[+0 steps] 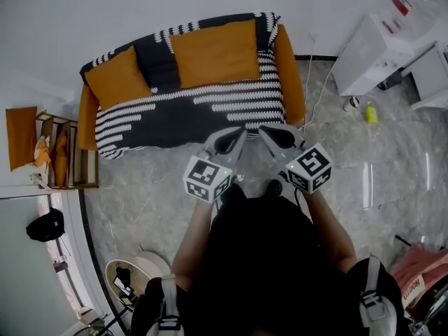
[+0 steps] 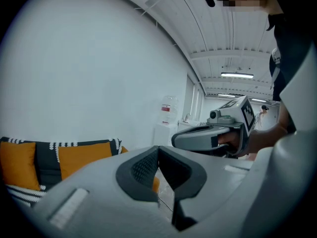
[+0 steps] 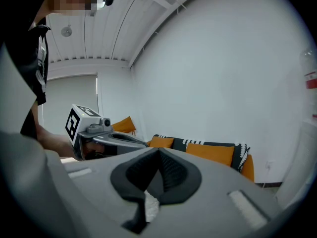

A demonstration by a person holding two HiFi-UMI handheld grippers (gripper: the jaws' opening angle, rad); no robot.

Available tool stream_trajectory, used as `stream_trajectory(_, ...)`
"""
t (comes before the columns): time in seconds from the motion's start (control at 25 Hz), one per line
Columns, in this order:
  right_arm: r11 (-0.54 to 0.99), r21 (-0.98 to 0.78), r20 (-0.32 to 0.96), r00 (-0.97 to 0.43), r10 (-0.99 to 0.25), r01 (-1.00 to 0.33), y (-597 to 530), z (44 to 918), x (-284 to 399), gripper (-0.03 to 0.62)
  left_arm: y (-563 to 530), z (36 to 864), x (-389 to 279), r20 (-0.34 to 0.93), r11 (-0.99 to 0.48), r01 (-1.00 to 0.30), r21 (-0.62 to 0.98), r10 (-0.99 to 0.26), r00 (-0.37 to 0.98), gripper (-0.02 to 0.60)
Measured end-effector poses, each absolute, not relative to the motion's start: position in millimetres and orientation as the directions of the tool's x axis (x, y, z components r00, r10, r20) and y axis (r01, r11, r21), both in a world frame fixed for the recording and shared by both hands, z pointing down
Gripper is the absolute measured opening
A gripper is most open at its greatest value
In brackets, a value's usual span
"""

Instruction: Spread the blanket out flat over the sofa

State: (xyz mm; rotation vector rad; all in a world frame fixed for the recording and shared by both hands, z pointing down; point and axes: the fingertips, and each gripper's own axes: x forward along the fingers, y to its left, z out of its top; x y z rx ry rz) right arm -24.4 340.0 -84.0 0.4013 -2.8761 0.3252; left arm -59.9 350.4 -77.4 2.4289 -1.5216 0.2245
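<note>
I am looking at the blanket (image 1: 203, 110), the black one with white dashed stripes, and it is lying over the sofa (image 1: 292, 82), covering the seat, running up the backrest and hanging down the front edge, with the orange arms showing bare at either end. Two orange cushions (image 1: 213, 51) are sitting on top of it against the backrest, the larger one to the right and the smaller one to the left, with a strip of dark blanket showing between them. From above it is reading mostly flat to me, though I cannot tell whether small wrinkles are hiding under the cushions or along the far edge. So I am judging the spreading as essentially done, with at most a bit of smoothing or a corner tug left. I am holding the left gripper (image 1: 240, 131) with its jaws pressed together and nothing between them, and the right gripper (image 1: 264, 129) is likewise closed up and empty. Both are hovering side by side over the marbled floor (image 1: 140, 208) just in front of the sofa, pointing toward it and touching neither the fabric nor each other. A wooden rack (image 1: 66, 159) is standing to the left of the sofa and a white cabinet (image 1: 367, 51) to its right.
</note>
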Motion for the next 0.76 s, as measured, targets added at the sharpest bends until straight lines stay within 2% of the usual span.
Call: stream_trajectory(0.76,0.946,-0.159,0.253,-0.937,-0.239,-0.284,344.9,-90.4,-24.0,0.002,349.1,-79.9,-53.8,0.271,-0.432,-0.891,0.143,-0.848,0.455,0.011)
